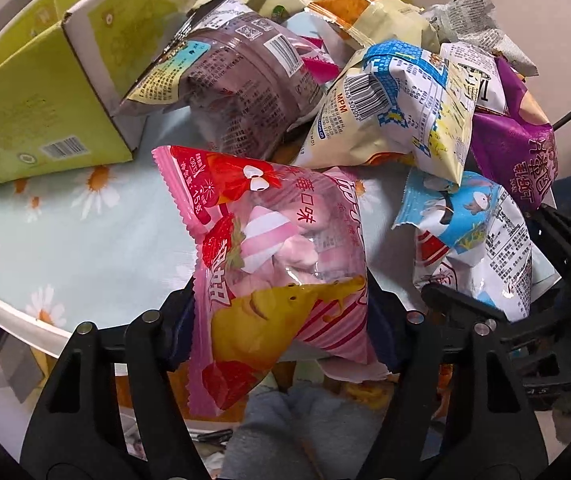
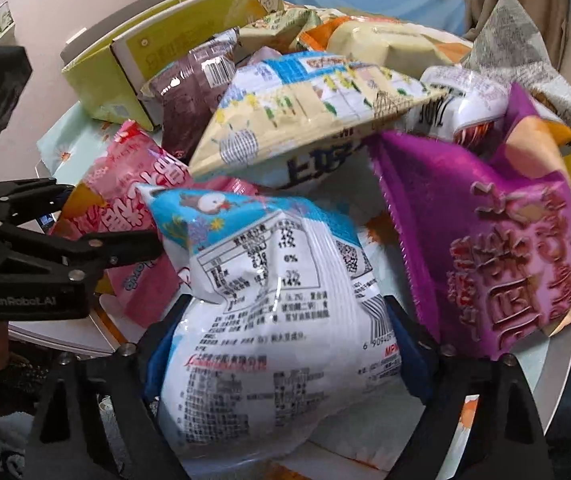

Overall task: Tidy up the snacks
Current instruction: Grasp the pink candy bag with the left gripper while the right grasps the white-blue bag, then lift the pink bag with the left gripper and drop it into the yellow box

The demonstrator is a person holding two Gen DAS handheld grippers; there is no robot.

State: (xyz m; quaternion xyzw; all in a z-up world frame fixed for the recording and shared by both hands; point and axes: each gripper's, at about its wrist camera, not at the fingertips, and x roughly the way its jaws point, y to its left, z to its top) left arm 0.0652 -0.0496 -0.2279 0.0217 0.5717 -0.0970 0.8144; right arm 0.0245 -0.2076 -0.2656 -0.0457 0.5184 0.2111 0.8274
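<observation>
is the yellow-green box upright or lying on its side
Lying on its side: the yellow-green box rests on a long face on the table, open end toward the snack pile.

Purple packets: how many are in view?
1. The purple packet lies on the right side of the pile, beside the white packet; it shows in both views. Others may be buried beneath.

"GenRobot.AI" marks the left gripper (image 2: pixel 41 256); "MPM" is printed on the cream snack bag (image 1: pixel 389 116).

About 10 snack packets (image 1: pixel 397 116), 1 yellow-green box (image 1: pixel 41 120), 2 grippers (image 1: pixel 281 320).
</observation>
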